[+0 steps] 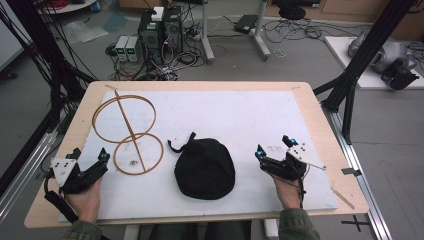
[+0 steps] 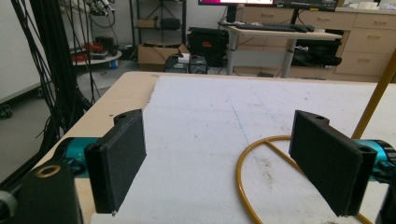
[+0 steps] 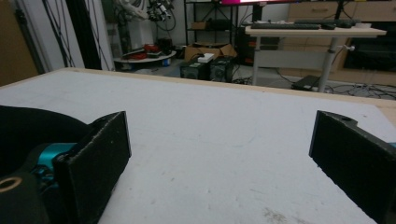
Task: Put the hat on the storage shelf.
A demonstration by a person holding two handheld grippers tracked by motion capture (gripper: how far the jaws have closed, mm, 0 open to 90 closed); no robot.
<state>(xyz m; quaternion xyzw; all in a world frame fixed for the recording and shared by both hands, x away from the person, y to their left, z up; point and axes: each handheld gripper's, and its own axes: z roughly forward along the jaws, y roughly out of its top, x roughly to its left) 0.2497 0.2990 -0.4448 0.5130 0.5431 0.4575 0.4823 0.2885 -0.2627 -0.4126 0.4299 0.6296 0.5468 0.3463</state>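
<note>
A black drawstring pouch [image 1: 205, 167] lies on the white mat [image 1: 230, 115] near the front middle; its dark edge [image 3: 28, 126] shows at the left of the right gripper view. A wooden frame of two rings joined by a stick [image 1: 129, 132] lies at the left; its near ring [image 2: 261, 154] curves between the left jaws. My left gripper [image 1: 90, 154] rests at the front left, open and empty [image 2: 224, 163]. My right gripper [image 1: 274, 146] rests at the front right, open with nothing between its jaws [image 3: 219, 158].
The wooden table edge [image 1: 70, 130] borders the mat. Black frame posts [image 1: 350, 85] stand at the right, cables hang at the left [image 1: 45, 60]. Computers and wires [image 1: 160, 35] sit on the floor beyond.
</note>
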